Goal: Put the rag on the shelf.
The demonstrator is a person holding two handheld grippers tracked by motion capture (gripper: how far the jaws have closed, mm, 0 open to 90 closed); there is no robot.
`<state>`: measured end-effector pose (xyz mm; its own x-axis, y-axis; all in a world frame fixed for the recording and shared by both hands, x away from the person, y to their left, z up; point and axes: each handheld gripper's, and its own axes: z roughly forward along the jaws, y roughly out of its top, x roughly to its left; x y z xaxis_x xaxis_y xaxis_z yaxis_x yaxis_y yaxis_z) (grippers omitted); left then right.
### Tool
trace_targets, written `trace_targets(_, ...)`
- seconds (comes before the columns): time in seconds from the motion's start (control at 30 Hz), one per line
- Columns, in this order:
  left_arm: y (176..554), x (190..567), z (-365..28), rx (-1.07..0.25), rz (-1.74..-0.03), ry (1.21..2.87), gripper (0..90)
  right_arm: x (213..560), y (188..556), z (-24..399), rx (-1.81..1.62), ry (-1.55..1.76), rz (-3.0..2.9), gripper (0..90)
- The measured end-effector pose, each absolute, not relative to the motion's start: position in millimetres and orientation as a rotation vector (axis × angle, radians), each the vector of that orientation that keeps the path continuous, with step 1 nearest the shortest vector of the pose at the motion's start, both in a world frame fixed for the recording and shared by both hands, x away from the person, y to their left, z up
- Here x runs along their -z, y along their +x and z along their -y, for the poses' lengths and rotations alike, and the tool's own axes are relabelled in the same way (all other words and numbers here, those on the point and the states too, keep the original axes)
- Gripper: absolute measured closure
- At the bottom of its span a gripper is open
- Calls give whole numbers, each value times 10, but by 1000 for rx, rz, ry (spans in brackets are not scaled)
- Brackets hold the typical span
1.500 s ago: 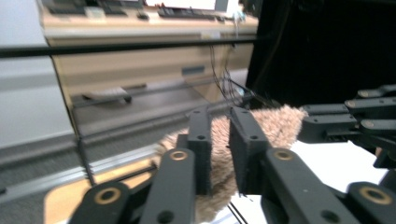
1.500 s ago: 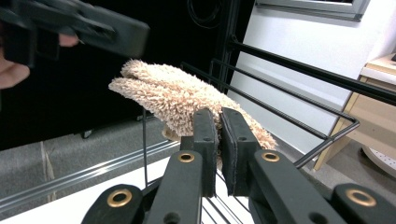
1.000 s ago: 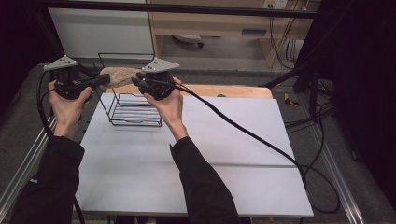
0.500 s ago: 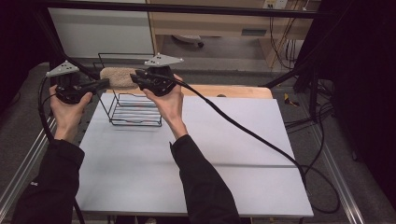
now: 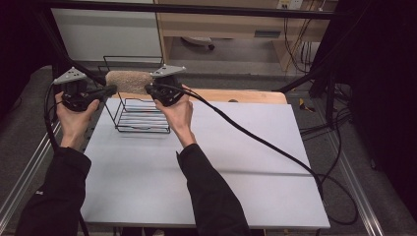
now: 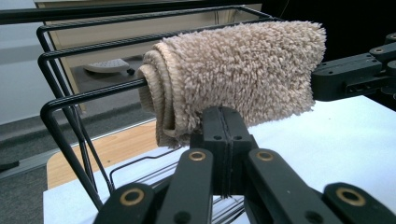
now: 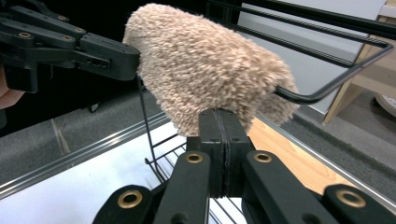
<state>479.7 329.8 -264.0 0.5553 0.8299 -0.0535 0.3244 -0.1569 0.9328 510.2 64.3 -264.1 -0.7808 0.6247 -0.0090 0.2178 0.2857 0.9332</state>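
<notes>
Both grippers are clenched tight, jaw faces pressed flat together. In the left gripper view, the left gripper has its closed tip against the lower edge of a rolled beige towel, at the end where the spiral of the roll shows; whether a fold of pile is pinched between the jaws cannot be told. In the right gripper view, the right gripper meets the underside of the roll's other end in the same way, its jaws having just been closing; here too a pinch of cloth cannot be confirmed.

From the high view, the towel hangs level between the two grippers, raised above the black wire rack and alongside its upper rails. The rack stands on the white tabletop near its far left corner. The left hand and right hand hold the grippers at matching height, cables trailing off across the table.
</notes>
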Motion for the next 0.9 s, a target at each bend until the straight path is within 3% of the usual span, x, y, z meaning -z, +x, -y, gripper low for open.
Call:
trace_targets(0.4,4764,2635,-3274,-597,-962,1746,852,2591,5043,-593,-1543,719,-2181,838)
trace_targets(0.9,4495,2746,-3273,-553,-980,1797,556,2497,4804,-201,-1543,732,-2199,548)
